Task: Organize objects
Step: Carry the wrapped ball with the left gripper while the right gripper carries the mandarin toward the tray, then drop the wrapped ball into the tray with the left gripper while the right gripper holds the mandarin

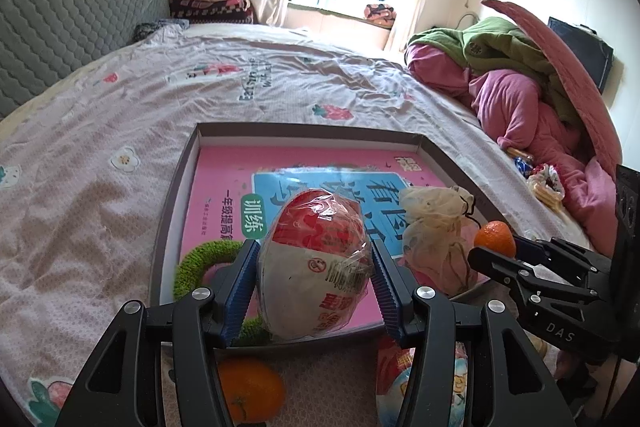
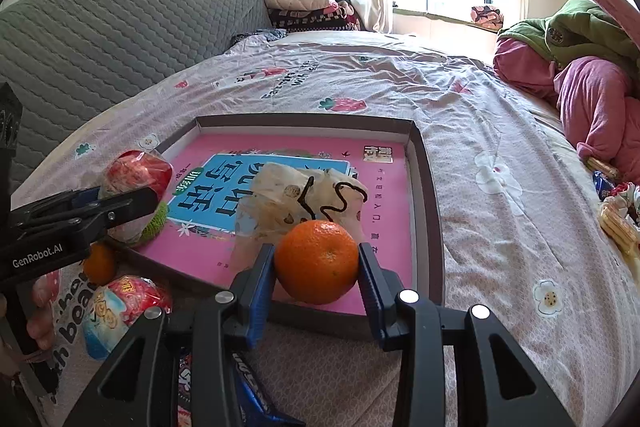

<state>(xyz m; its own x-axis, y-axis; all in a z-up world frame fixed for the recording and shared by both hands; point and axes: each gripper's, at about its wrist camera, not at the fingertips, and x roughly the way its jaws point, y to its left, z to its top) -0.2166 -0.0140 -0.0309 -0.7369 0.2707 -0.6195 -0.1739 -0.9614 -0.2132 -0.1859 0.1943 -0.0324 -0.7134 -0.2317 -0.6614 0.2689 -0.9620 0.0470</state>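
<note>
Left gripper (image 1: 314, 267) clamps a plastic-wrapped red-and-white package (image 1: 316, 263) above the near edge of the shallow box (image 1: 176, 187), right gripper (image 2: 316, 267) clamps an orange (image 2: 316, 261) over the same edge; gripper bodies hide the loose snacks nearest the cameras.

"GenRobot.AI" on my left hand-held gripper (image 2: 120, 205); "DAS" on my right hand-held gripper (image 1: 494, 253). "训练" on green label of pink book (image 1: 224, 179) in tray. "bear" partly legible on bedsheet (image 2: 74, 319).
</note>
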